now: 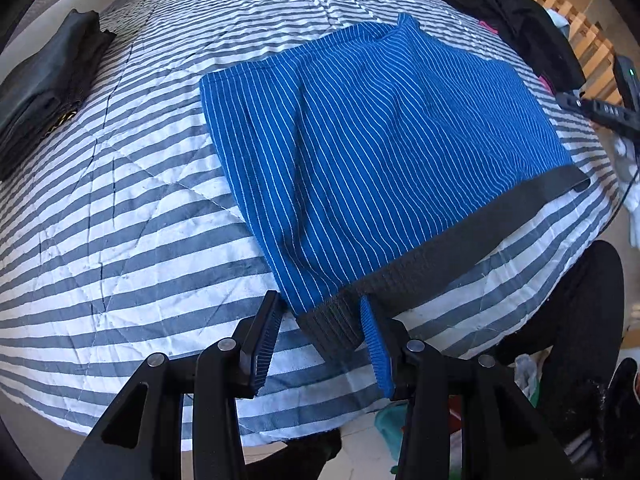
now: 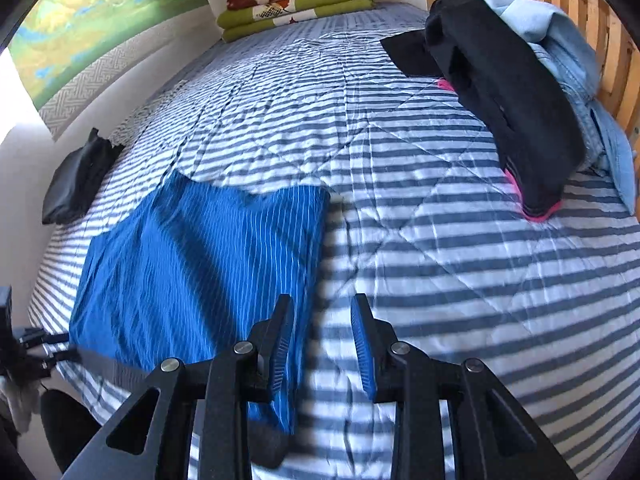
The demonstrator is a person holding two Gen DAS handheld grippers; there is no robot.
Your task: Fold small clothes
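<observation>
Blue striped shorts (image 1: pixel 376 152) flat on quilt (image 1: pixel 120 200); left gripper (image 1: pixel 320 340) spread at waistband, right gripper (image 2: pixel 322 344) spread, empty

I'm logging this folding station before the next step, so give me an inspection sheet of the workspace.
Surface: striped quilt on a bed, lightly wrinkled.
Job's things: blue pinstriped shorts spread flat, grey waistband at the near edge.
Clutter: folded dark garment on one side; heap of black and pale blue clothes by the wooden slatted headboard; folded blankets at the far end.
Grippers: left gripper open, straddling the waistband corner; right gripper open over the shorts' edge, holding nothing.
Cables: nothing seen.
Surroundings: colourful wall picture.
</observation>
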